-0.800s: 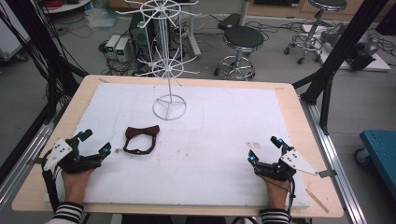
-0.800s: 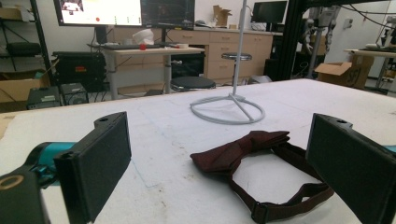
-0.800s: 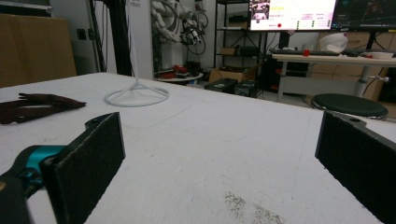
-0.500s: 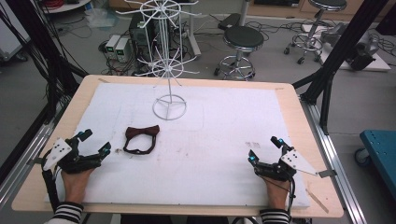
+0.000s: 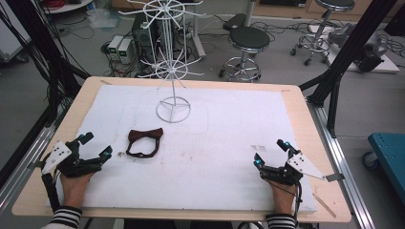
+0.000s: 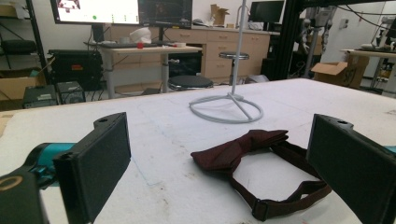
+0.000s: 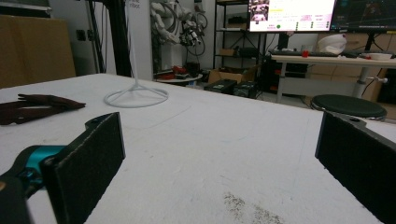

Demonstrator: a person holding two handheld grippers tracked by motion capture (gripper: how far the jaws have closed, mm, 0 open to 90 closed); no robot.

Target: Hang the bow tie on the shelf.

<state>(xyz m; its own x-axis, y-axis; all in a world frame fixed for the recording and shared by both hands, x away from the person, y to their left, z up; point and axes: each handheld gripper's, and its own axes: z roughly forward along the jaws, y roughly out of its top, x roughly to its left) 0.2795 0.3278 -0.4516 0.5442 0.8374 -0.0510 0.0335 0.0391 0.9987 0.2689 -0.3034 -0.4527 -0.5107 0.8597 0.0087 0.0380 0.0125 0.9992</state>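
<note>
Two tongs [image 5: 97, 146] [image 5: 271, 152] wide, empty | maroon fabric bow tie [image 5: 144, 142] flat | white wire stand [image 5: 172, 62]

Wire stand's [image 5: 169, 52] top beyond the frame edge

On your table [image 5: 296, 100], a white pad [image 5: 239, 138] covers most of the top, and a white wire rack [image 5: 169, 62] stands upright at its far middle. Beyond the table you have 2 stools [image 5: 248, 40] on the floor.
</note>
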